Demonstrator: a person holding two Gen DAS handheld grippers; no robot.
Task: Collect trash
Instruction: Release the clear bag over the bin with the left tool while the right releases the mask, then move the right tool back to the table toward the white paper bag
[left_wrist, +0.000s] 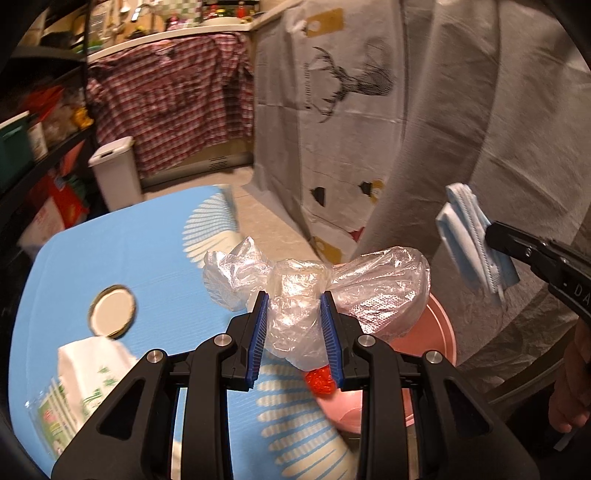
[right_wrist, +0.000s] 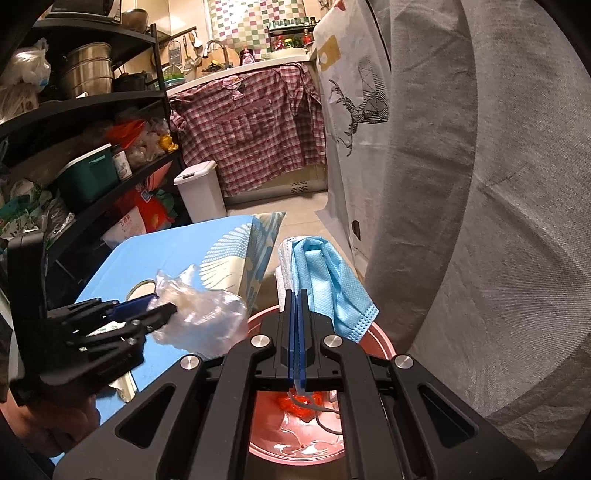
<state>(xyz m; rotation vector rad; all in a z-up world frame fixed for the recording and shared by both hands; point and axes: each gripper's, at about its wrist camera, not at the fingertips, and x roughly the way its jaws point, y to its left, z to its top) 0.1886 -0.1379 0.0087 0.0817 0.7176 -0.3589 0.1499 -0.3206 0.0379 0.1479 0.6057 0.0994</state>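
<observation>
My left gripper (left_wrist: 294, 302) is shut on a crumpled clear plastic bag (left_wrist: 295, 291) and holds it above the edge of a pink bin (left_wrist: 436, 332). A red scrap (left_wrist: 320, 380) lies inside the bin. My right gripper (right_wrist: 297, 295) is shut on a blue face mask (right_wrist: 332, 280) and holds it over the pink bin (right_wrist: 380, 343); the red scrap (right_wrist: 295, 404) shows below. The mask (left_wrist: 472, 240) and right gripper (left_wrist: 498, 236) show at the right of the left wrist view. The left gripper (right_wrist: 155, 306) with the bag (right_wrist: 199, 325) shows at the left of the right wrist view.
A blue table (left_wrist: 110, 258) carries a round jar lid (left_wrist: 112, 310) and a tissue pack (left_wrist: 85, 376). A white lidded bin (left_wrist: 114, 173) stands on the floor beyond. Dark shelves (right_wrist: 92, 147) stand at the left, a grey cloth (right_wrist: 480, 184) hangs at the right.
</observation>
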